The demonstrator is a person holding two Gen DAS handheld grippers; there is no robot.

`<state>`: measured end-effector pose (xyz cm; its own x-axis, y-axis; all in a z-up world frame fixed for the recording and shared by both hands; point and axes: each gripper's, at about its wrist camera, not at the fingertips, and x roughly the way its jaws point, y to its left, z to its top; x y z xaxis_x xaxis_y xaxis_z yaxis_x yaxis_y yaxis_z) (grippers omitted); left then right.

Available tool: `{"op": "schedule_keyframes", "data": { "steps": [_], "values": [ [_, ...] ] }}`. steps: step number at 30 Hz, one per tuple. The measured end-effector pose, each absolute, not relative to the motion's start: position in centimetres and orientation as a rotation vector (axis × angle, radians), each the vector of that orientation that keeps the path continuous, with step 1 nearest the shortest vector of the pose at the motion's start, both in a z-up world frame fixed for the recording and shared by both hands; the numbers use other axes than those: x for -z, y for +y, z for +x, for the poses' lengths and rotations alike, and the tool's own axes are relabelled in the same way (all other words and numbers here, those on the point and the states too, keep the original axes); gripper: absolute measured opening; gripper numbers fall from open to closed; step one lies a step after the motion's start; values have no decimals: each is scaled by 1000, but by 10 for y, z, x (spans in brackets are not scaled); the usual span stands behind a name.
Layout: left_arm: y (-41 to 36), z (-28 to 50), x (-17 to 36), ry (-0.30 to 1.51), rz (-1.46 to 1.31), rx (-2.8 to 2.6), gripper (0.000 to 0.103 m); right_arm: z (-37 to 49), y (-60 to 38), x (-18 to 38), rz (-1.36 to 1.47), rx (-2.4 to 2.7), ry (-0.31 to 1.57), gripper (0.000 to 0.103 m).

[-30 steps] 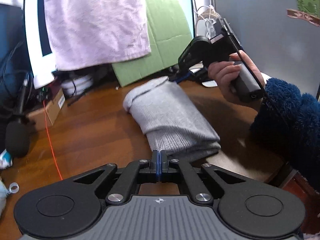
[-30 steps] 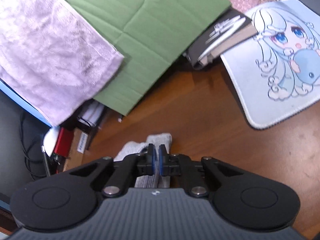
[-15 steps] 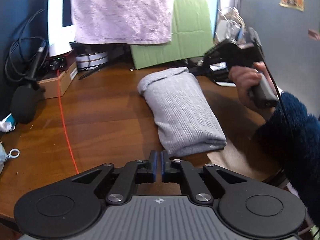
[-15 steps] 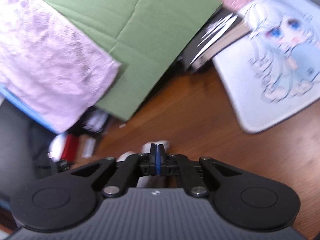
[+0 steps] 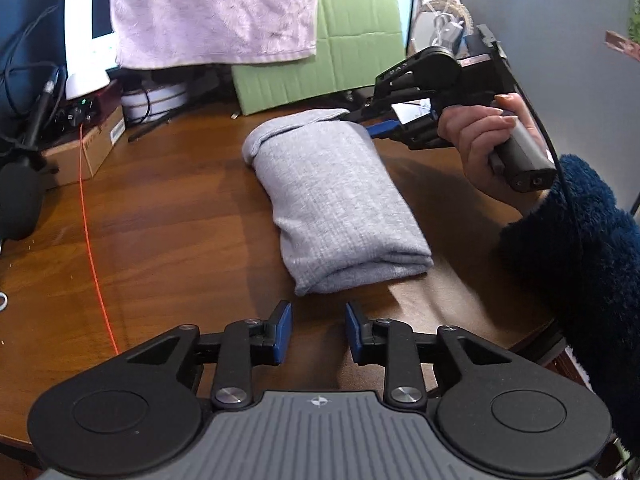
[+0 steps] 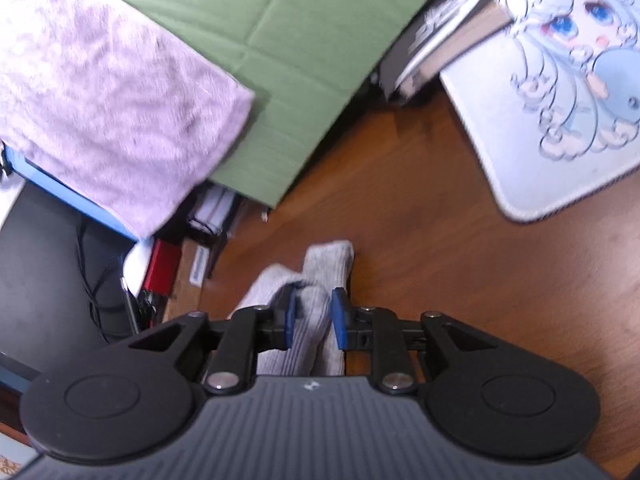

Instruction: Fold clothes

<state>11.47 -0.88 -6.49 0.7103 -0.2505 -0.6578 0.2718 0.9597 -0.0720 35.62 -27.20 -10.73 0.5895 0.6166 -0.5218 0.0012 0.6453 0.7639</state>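
Letting go cleanly mattered here: left tongs (image 5: 318,330) had just been opening, empty, beside near end of folded grey garment (image 5: 332,200) mid-tabletop (image 5: 160,220); right tongs (image 6: 313,317) likewise opening, pads slack around far corner. Best withdrawn straight back, without dragging knit.

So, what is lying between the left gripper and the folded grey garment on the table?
Nothing: in the left wrist view only bare brown table separates the left gripper, jaws apart, from the near edge of the folded grey garment.
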Motion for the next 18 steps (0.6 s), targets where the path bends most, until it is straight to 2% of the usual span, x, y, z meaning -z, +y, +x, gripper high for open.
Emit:
{"op": "schedule_keyframes", "data": {
  "steps": [1, 2, 3, 13, 14, 15, 16, 18],
  "values": [
    [-8, 116, 65, 725, 18, 290, 28, 357, -269, 106, 788, -411, 876, 22],
    [-7, 117, 65, 726, 5, 290, 28, 356, -268, 105, 779, -410, 865, 14],
    [-6, 118, 64, 727, -9, 291, 28, 356, -265, 102, 766, -417, 851, 11],
    [6, 129, 63, 745, -187, 305, 28, 353, -267, 86, 799, -477, 717, 9],
    [5, 131, 63, 744, -189, 288, 25, 354, -267, 85, 796, -473, 717, 9],
    [4, 132, 64, 746, -187, 276, 10, 356, -266, 85, 790, -465, 722, 9],
    [3, 133, 65, 751, -183, 270, 4, 358, -264, 85, 784, -456, 728, 8],
    [0, 132, 66, 747, -168, 266, 3, 362, -263, 85, 775, -424, 731, 7]
  ]
}}
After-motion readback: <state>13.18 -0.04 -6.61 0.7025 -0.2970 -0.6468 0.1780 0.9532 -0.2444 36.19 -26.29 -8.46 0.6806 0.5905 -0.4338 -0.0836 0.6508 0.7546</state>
